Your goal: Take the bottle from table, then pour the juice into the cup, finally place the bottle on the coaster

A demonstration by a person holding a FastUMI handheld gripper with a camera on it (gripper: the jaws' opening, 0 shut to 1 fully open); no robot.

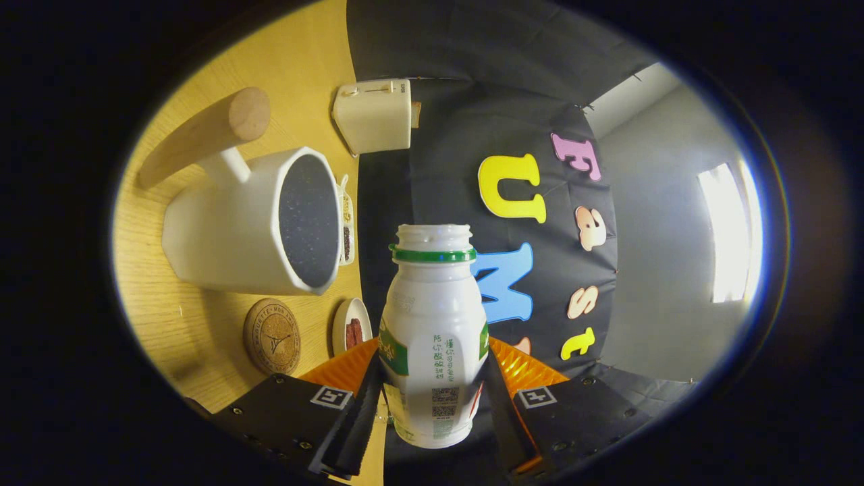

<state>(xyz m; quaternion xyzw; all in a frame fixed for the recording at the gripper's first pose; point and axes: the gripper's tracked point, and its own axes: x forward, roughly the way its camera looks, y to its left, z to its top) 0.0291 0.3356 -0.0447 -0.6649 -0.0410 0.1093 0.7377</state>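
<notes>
A light wooden table (297,61) takes up the left of the frame. At upper centre, on the table's far edge, stands a white boxy appliance (373,116) that looks like a toaster, with a slot along its top. Left of centre a narrow divided tray (347,229) partly shows, with dark and pale bits in its compartments. At lower centre-left a small white dish (342,317) holds a reddish-brown piece (354,333). At right, a grey wall (661,283) carries a bright window (725,233).

Bottle (432,337) base hidden between jaws; contents unseen.
</notes>
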